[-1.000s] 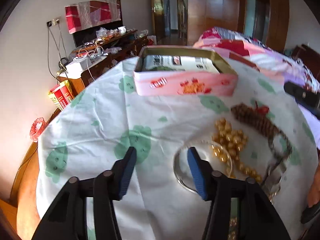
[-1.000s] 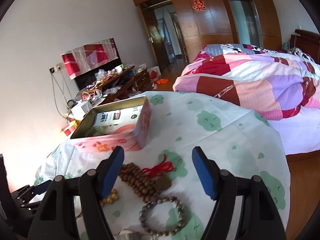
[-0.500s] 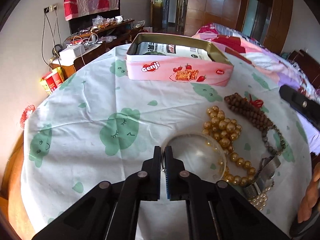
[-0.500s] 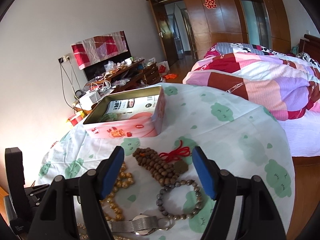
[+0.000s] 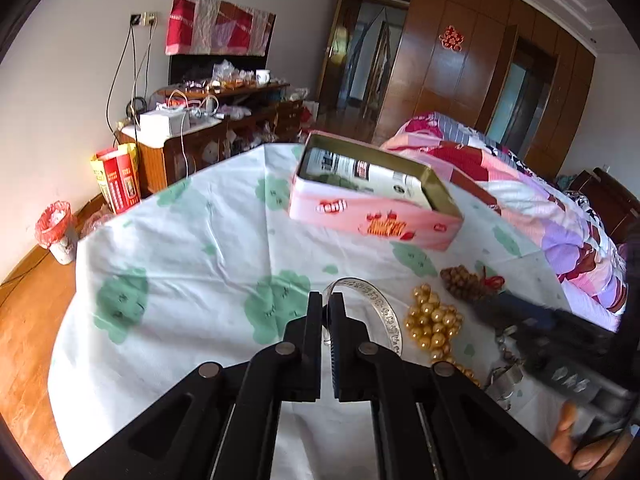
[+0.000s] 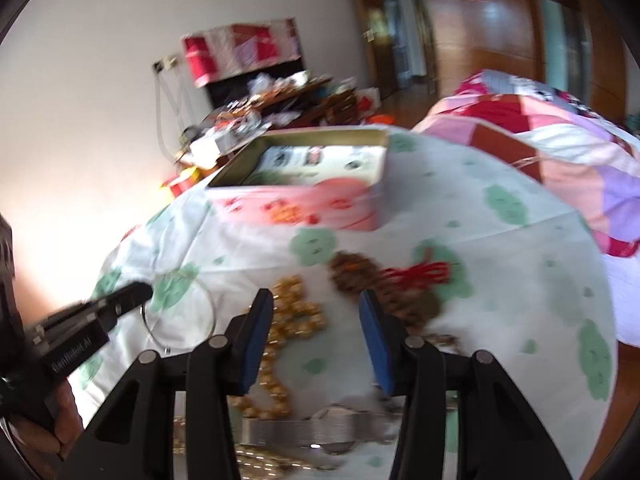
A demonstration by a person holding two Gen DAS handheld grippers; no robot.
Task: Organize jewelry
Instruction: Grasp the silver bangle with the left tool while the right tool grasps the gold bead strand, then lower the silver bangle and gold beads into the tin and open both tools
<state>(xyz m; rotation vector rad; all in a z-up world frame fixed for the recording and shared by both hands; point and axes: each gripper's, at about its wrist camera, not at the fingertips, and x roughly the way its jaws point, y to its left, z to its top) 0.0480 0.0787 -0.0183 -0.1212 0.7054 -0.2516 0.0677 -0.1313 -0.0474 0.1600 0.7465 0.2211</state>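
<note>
While the left gripper (image 5: 327, 322) is clamped on the rim of the silver bangle (image 5: 382, 312), that bangle is tilted up off the tablecloth (image 5: 192, 248), its far arc raised. Just right of it lies a heap of gold beads (image 5: 434, 322), and beyond those the brown wooden beads (image 5: 464, 282) with a red tassel. The right gripper (image 6: 316, 332) hangs above the gold beads with its 2 blue pads spread wide and nothing between them; a metal mesh watch (image 6: 304, 430) lies close beneath it. Farther back on the cloth stands the open pink tin (image 5: 374, 216), a printed packet inside.
</note>
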